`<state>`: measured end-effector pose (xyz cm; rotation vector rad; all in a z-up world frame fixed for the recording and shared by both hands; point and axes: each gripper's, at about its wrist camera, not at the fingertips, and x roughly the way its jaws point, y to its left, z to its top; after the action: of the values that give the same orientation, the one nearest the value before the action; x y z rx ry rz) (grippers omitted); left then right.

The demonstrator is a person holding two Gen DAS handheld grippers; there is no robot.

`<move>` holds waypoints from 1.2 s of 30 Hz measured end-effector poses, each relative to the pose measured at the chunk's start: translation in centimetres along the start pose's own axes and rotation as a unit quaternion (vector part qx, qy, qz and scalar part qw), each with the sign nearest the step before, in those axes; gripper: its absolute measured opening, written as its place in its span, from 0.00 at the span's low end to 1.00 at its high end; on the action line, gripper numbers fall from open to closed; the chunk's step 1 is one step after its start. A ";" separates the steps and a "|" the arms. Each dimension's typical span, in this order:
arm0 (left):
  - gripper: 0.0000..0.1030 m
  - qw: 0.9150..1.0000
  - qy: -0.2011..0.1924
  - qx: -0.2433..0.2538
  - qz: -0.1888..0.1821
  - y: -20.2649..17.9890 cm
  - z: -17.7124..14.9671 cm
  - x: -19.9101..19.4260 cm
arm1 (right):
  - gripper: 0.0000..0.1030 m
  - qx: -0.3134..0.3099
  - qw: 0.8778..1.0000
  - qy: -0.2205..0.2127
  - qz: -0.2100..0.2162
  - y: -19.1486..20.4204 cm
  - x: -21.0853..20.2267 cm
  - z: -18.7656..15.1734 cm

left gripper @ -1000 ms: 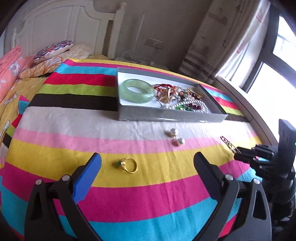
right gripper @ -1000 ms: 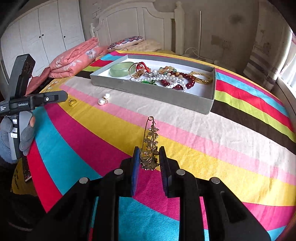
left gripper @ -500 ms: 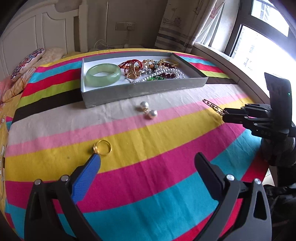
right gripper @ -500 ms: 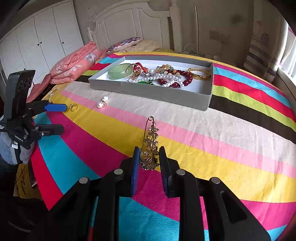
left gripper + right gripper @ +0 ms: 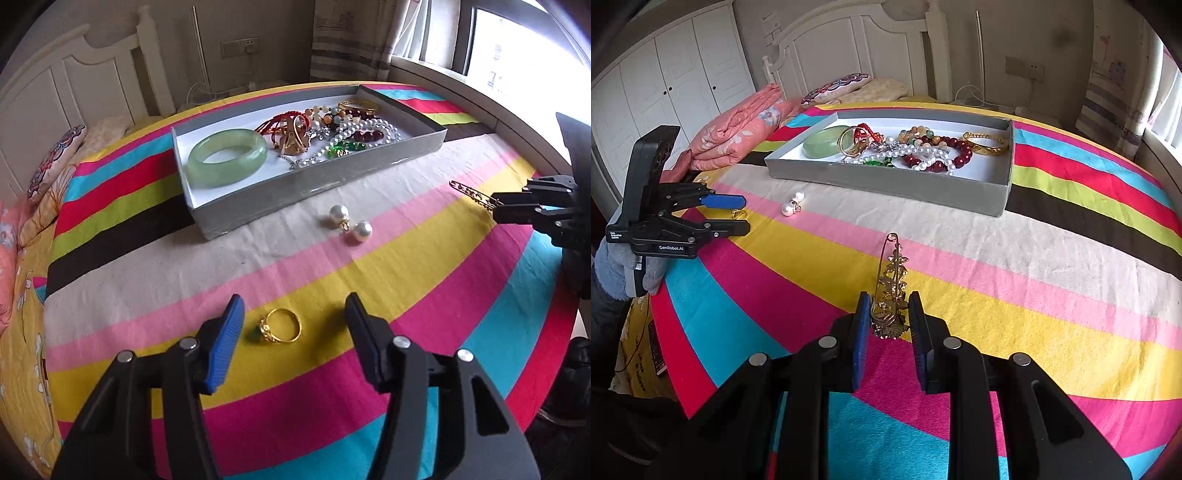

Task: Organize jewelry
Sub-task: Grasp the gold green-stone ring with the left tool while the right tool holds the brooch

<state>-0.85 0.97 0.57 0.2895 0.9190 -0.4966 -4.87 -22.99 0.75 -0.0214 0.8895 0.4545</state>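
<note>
The ring lies on the bed between the left claw's spread fingers; the right claw is clamped on a brooch.

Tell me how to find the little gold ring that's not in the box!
Start at the grey box of jewelry on the striped bedspread and come toward the near edge, onto the yellow stripe. The gold ring lies there alone, between the left gripper's open jaws. Unlike the nearby pearl earrings, it is a gold band with a small green stone.
</note>
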 end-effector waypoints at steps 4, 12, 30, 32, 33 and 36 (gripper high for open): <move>0.47 1.000 0.001 -0.007 -0.001 0.1 -0.4 -0.2 | 0.22 0.002 1.000 0.000 0.003 0.0 0.0 0.0; 0.40 0.997 0.003 -0.070 -0.012 -4.0 -2.5 -2.4 | 0.22 0.004 1.000 -0.002 0.004 0.0 -0.1 -0.1; 0.34 0.999 0.001 0.046 -0.001 -1.6 -0.6 -0.7 | 0.22 0.003 1.000 0.006 0.009 0.1 0.2 0.0; 0.22 0.999 0.000 0.052 0.003 -1.9 -0.7 -0.8 | 0.22 0.003 1.000 0.007 0.009 0.2 0.3 0.0; 0.22 0.999 -0.002 0.054 0.010 -2.1 -0.8 -0.9 | 0.22 0.003 1.000 0.007 0.009 0.2 0.3 0.0; 0.22 0.998 -0.008 0.052 0.033 -2.7 -1.2 -1.1 | 0.22 0.003 1.000 0.006 0.009 0.2 0.3 -0.1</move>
<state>-3.62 -0.47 0.68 0.4096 0.8669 -0.4858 -4.84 -22.72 0.55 -0.0106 0.9042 0.4680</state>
